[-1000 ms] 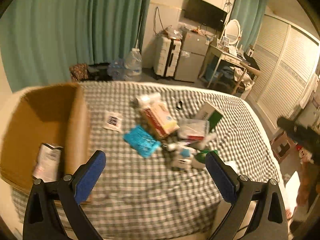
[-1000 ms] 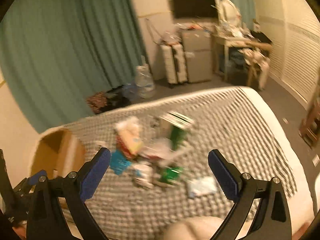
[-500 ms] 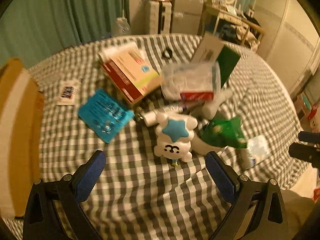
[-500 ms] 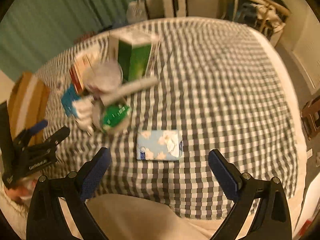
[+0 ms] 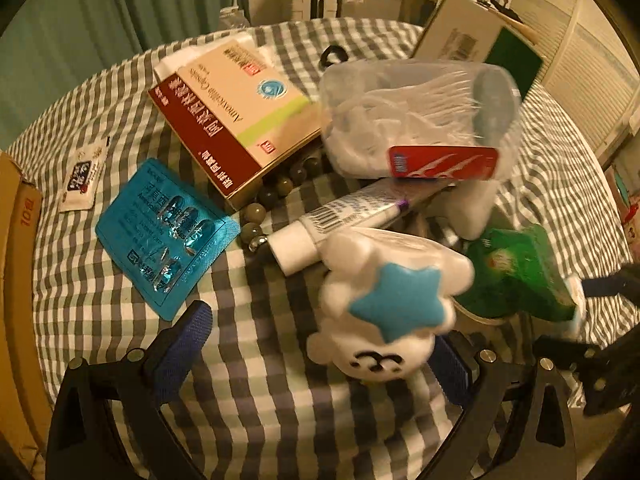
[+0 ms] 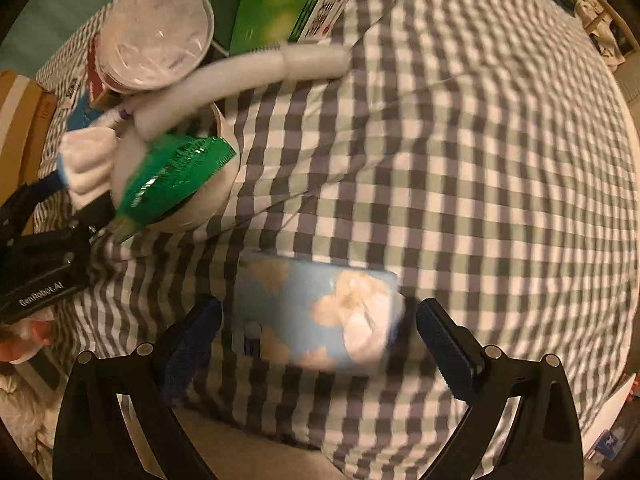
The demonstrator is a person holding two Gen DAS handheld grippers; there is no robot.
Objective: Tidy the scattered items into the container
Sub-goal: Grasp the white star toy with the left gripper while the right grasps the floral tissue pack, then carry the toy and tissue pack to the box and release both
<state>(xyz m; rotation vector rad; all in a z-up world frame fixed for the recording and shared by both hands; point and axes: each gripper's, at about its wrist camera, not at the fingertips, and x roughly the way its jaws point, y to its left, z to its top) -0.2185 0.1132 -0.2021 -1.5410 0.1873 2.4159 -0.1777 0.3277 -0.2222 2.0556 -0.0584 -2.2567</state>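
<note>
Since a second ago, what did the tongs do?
Both tongs came down close to the bed: the left tongs over the white star toy, the right tongs around the blue tissue pack. Both remain open, nothing grabbed; the items stayed put.

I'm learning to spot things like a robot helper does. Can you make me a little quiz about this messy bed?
1. True or false: the right tongs are wide open, with the blue tissue pack between their fingers.
2. What lies nearest the left tongs? A) blue blister pack B) white toy with a blue star C) red-and-cream medicine box
3. Fill in: the bed has a ____ patterned sheet.

Key: 1 true. 2 B. 3 checked.
</note>
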